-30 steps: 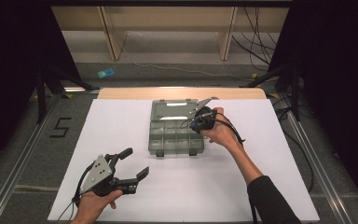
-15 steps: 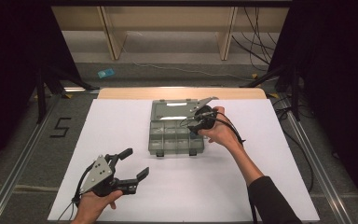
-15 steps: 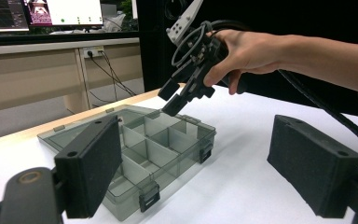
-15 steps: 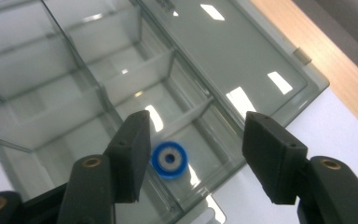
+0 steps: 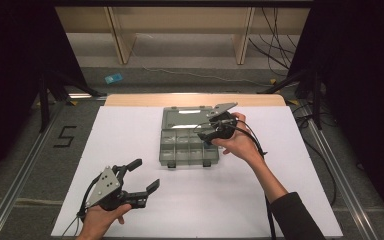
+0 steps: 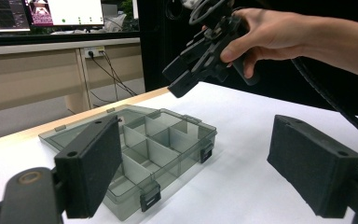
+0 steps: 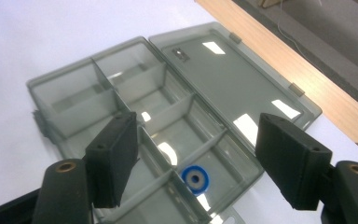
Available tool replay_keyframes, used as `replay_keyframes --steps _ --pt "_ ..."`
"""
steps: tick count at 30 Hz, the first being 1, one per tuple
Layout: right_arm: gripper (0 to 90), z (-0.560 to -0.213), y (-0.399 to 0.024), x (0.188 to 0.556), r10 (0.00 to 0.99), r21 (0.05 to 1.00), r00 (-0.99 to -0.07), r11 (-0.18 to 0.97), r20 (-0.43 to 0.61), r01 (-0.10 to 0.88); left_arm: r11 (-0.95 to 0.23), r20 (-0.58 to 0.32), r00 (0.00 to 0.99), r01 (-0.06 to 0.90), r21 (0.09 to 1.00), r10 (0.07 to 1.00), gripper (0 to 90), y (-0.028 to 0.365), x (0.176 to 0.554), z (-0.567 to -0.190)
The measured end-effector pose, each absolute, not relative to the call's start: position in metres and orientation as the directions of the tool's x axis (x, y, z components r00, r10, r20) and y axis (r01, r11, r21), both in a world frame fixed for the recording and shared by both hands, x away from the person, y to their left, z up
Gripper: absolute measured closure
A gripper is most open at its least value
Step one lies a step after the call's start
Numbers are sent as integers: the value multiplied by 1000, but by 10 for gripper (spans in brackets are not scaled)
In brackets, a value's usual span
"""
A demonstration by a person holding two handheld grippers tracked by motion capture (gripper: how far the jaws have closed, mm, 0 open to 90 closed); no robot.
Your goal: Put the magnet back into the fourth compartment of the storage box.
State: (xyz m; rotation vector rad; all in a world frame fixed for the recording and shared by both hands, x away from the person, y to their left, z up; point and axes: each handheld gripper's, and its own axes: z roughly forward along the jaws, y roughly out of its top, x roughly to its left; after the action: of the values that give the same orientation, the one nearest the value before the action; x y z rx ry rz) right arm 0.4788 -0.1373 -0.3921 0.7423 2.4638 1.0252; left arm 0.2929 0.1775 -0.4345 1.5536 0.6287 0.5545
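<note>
Blue ring [image 7: 195, 179]: a small washer-like disc lying flat on the floor of one compartment of the organizer box [image 5: 180, 150], close to the dividers at that compartment's near corner; in the right gripper view it sits at about 6 o'clock, between and below the two pads, touching neither. In the high view only a blue speck shows just under the right gripper [image 5: 206, 132], at the box's 3 o'clock edge, and its exact compartment there is hard to judge.

The right gripper hangs above the box's right-hand compartments; its jaws have just been opening and now stand well apart, with nothing gripped. The box's other visible compartments look bare, their thin upright dividers forming the nearest edges. The clear lid [image 7: 233, 70] lies swung flat open at 12 o'clock of the box, hinged along the tray's far wall, reaching nearly to the wooden strip [image 5: 195, 99] at the table's far edge.

The left gripper [image 5: 139, 175] rests at 7 o'clock of the box, well apart from it, jaws spread wide and holding nothing; two latches [image 6: 150, 199] face it along the box's front wall.

The white table surface [image 5: 300, 200] extends open at 3, 6 and 9 o'clock of the box.
</note>
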Motion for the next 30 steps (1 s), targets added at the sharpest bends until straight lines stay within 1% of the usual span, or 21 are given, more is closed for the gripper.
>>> replay_keyframes --steps 3,8,9,16,30 --pt "301 -389 -136 473 593 755 -797 576 -120 315 -40 -20 731 65 997 682 167 178 293 -434" --pt "300 -386 -136 464 571 753 -813 583 -113 305 -47 -15 730 65 997 683 167 178 292 -434" --pt "300 -387 -136 463 577 761 -807 577 -122 298 -46 -17 731 65 997 682 167 178 292 -434" --pt "294 -382 -142 457 589 776 -802 551 -102 306 -45 -17 730 65 997 684 168 178 292 -434" --pt "282 -378 -144 433 572 818 -816 508 -87 270 -40 -20 731 64 997 682 167 178 292 -434"
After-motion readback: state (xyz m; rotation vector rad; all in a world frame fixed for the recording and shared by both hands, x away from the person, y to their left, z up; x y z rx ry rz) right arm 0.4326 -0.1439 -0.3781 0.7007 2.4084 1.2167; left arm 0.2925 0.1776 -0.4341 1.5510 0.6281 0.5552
